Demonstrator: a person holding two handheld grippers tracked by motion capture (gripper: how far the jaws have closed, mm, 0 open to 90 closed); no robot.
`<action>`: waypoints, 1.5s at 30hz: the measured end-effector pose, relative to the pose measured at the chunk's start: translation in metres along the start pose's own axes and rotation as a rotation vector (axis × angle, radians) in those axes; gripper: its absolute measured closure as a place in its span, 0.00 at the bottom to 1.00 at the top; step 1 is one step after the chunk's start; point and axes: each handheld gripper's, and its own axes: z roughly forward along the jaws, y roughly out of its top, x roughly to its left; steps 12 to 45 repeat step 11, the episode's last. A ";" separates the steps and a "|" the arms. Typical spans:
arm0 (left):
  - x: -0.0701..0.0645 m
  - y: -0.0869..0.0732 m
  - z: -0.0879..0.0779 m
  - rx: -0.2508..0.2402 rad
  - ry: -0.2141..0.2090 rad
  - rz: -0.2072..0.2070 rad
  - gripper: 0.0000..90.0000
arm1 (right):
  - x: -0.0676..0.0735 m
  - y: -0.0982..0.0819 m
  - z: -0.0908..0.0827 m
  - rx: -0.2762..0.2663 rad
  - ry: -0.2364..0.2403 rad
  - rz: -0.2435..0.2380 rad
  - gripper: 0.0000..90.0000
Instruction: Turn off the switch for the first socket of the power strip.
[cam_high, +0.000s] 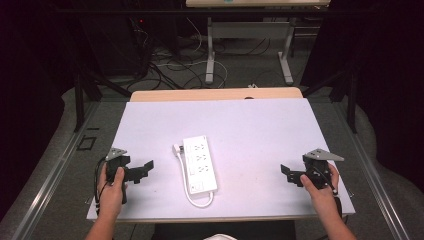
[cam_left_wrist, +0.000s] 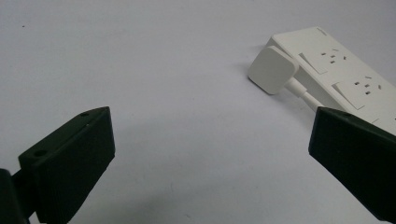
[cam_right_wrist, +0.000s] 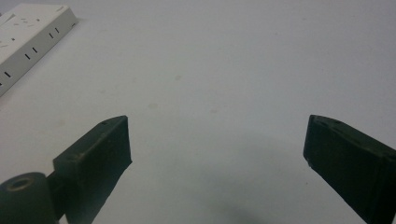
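High view is showing each hand-held gripper, left (cam_high: 145, 169) and right (cam_high: 287, 172), gaping wide, flanking the power strip (cam_high: 199, 164) on the surface (cam_high: 260, 130).

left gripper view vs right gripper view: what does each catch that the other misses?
Left gripper view alone: the white square plug and its cable lying against the power strip, and the strip's socket face seen close, past the open left gripper.

Right gripper view alone: the strip's long side edge with its row of slots, in the top left corner, beyond the open right gripper.

Both: the white table top, the strip, and wide-apart black jaws holding nothing.
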 end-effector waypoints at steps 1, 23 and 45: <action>0.002 -0.001 0.000 0.004 0.000 0.007 0.00 | 0.000 0.000 0.000 0.001 -0.001 -0.001 0.08; 0.008 -0.004 0.001 0.003 0.013 -0.002 0.00 | -0.002 -0.001 0.000 0.003 -0.003 0.003 0.08; 0.008 -0.004 0.001 0.003 0.013 -0.002 0.00 | -0.002 -0.001 0.000 0.003 -0.003 0.003 0.08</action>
